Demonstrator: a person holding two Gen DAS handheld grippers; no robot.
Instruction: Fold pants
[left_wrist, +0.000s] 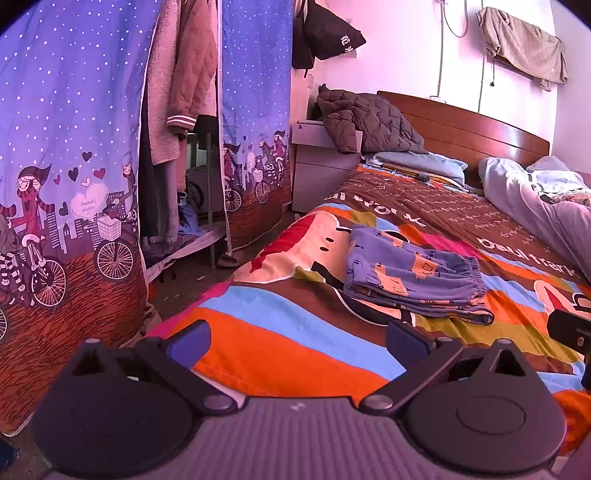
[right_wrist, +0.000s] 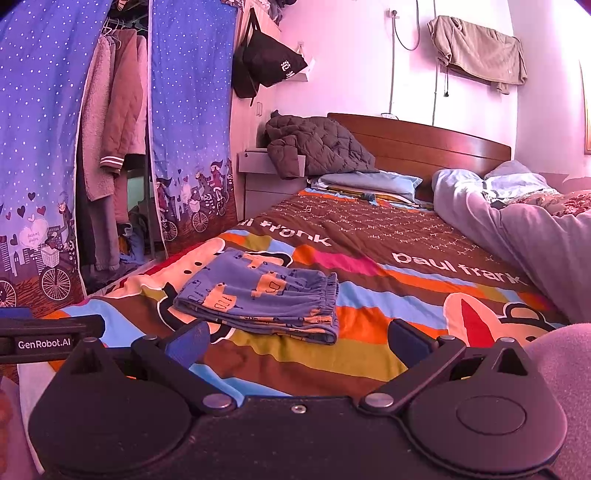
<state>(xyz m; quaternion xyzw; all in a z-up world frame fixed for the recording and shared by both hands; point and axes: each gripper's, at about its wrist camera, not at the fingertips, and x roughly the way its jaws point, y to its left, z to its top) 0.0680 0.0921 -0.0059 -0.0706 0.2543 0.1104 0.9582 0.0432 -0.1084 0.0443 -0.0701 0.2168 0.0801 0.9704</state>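
Observation:
The blue patterned pants (left_wrist: 413, 277) lie folded in a compact stack on the striped bedspread (left_wrist: 295, 343), elastic waistband toward the right. They also show in the right wrist view (right_wrist: 262, 295). My left gripper (left_wrist: 297, 338) is open and empty, held back from the pants above the bed's near edge. My right gripper (right_wrist: 299, 339) is open and empty, just short of the pants' near edge. The left gripper's body shows at the left edge of the right wrist view (right_wrist: 44, 338).
A blue curtained wardrobe (left_wrist: 74, 147) with hanging coats stands left of the bed. A bedside cabinet (left_wrist: 321, 166) with a dark quilted jacket (left_wrist: 365, 122) sits by the wooden headboard (left_wrist: 480, 133). Pillows and a rumpled grey duvet (right_wrist: 535, 236) lie at the right.

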